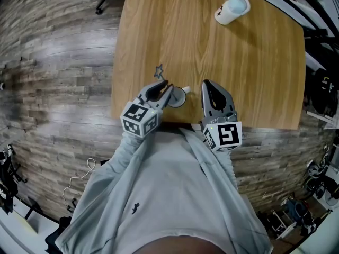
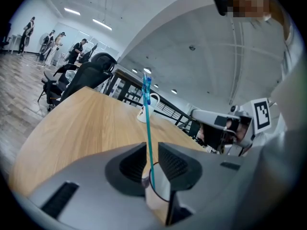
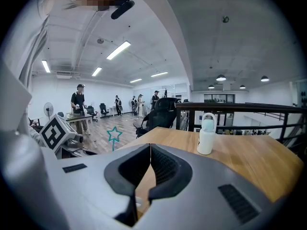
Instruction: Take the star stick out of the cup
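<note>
- While both grippers are sitting at the near edge of the wooden table, a white bottle with a loop handle is standing well apart from them at the far right corner.
- Nothing is lying on the table between the bottle and the grippers, so nothing is blocking the cup.
- Black office chairs are standing on the plank floor beyond the table's far left side, and a few people are standing much farther off.
- The cup is standing upright near the table's near edge, between the two grippers and just right of the left gripper.
- The star stick is standing in the cup, leaning left, with its blue star sticking out well above the rim.
- The left gripper's jaws are standing narrowly apart with the thin blue stick rising between them; a sliver of gap is showing beside it, so they are not pinching it.
- The right gripper is resting just right of the cup, its jaws meeting at the tips and holding nothing.
</note>
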A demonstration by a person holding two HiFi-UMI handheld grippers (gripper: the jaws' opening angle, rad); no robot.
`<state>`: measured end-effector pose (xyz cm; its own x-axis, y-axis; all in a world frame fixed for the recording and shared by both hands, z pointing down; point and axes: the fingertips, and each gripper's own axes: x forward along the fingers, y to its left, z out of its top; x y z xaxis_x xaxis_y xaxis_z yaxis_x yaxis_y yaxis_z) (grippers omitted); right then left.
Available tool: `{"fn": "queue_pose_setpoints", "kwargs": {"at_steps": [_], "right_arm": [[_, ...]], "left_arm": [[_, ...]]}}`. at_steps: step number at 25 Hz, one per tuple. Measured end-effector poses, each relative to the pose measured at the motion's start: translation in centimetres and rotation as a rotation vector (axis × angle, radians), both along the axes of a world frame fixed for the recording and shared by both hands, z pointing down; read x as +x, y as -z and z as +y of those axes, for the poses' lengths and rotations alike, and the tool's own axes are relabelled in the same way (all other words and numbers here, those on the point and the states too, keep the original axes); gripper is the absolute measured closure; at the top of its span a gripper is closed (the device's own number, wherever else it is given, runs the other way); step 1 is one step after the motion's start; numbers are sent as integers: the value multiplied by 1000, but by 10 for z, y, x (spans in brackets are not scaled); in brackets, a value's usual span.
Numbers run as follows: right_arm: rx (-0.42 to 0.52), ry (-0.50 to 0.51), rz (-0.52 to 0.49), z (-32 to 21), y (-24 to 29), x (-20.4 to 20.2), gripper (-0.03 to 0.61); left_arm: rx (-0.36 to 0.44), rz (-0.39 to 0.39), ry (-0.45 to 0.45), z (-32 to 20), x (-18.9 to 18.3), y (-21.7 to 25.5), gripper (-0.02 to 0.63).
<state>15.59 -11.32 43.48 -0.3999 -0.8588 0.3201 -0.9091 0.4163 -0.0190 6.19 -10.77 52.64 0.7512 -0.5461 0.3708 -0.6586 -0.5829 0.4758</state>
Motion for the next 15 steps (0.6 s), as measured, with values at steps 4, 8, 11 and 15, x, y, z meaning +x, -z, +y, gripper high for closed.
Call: {"fn": "queue_pose_setpoints", "kwargs": {"at_steps": [4,8,11,15], "right_arm": [[3,2,5,-1,1,-1,561],[0,0,3,-1,0,-1,561],[-2,-3,2,-1,0,-1,561],[1,-2,5,0,0,-2,561]], "left_arm": [[-12,6,13,-2,-3,-1,568],[-13,12,18,-2,-3,1,583],[-8,17,17,-1,-2,2,589],[-2,24,17,-1,-3,3,591]]}}
